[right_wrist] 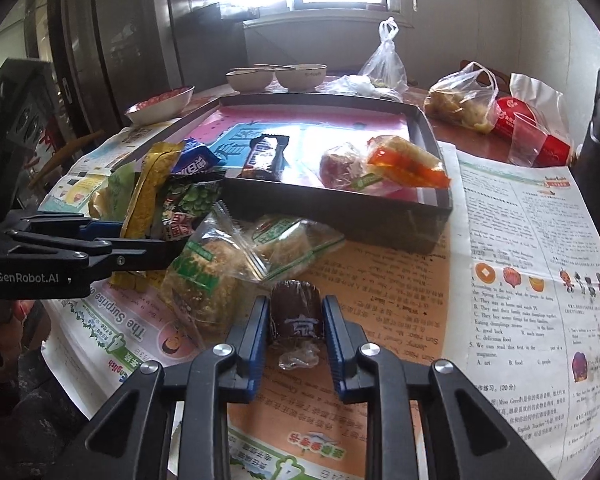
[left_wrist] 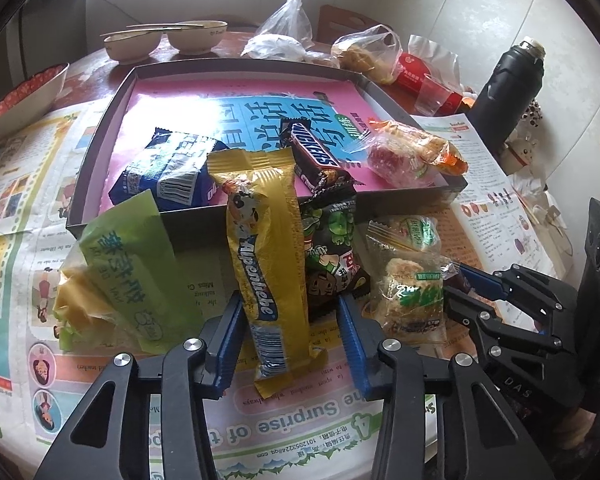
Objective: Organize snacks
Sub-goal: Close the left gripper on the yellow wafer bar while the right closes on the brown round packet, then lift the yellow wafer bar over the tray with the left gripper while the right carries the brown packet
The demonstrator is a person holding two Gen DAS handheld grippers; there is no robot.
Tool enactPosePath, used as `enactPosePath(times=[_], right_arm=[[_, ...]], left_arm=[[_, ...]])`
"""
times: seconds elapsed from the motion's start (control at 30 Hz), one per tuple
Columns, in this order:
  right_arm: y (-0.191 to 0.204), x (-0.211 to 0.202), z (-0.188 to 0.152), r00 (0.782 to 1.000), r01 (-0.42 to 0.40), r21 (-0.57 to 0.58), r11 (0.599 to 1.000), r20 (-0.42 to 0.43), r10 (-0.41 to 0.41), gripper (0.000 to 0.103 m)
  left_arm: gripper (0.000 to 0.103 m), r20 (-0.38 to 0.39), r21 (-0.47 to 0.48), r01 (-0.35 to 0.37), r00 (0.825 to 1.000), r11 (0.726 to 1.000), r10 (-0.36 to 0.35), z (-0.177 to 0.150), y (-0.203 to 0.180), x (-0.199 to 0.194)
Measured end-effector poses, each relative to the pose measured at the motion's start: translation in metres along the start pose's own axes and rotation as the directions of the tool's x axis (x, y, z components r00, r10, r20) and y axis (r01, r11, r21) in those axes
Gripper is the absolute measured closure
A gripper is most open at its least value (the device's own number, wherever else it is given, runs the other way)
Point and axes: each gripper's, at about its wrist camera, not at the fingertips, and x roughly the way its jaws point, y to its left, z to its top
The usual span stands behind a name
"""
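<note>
A dark shallow box with a pink liner holds a blue packet, a Snickers bar and orange-wrapped pastries. In front of it lie a gold Alpenliebe pack, a dark green-pea pack, a green-labelled cake bag and clear pastry bags. My left gripper is open around the Alpenliebe pack's lower end. My right gripper stands around a small dark wrapped cake, pads touching or nearly touching its sides.
Newspaper covers the round table. Behind the box stand bowls, a red-patterned bowl, tied plastic bags, a red package with a plastic cup and a black flask.
</note>
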Motion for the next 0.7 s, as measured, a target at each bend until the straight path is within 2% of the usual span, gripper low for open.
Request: enactPosePath(times=[0.03, 0.1, 0.17, 0.4, 0.7], right_arm=[[-0.002, -0.001, 0.0, 1.0, -0.001, 0.007, 1.0, -0.001, 0.001, 0.076], [-0.005, -0.002, 0.0, 1.0, 0.002, 0.02, 1.0, -0.002, -0.002, 0.076], [-0.008, -0.003, 0.0, 1.0, 0.003, 0.03, 1.0, -0.001, -0.003, 0.076], [-0.018, -0.01, 0.002, 1.0, 0.002, 0.077, 0.997, 0.013, -0.003, 0.076], [-0.02, -0.025, 0.008, 0.999, -0.013, 0.094, 0.996, 0.053, 0.008, 0.076]], left_arm=[[0.058, 0.0, -0.001, 0.002, 1.0, 1.0, -0.002, 0.0, 0.0, 0.0], [0.071, -0.001, -0.006, 0.01, 1.0, 1.0, -0.01, 0.0, 0.002, 0.0], [0.077, -0.005, -0.014, 0.034, 0.999, 0.999, -0.034, 0.0, 0.003, 0.001], [0.078, 0.001, -0.028, 0.056, 0.998, 0.998, -0.056, -0.002, 0.006, -0.003], [0.078, 0.065, -0.03, 0.053, 0.997, 0.998, -0.051, 0.003, 0.011, -0.031]])
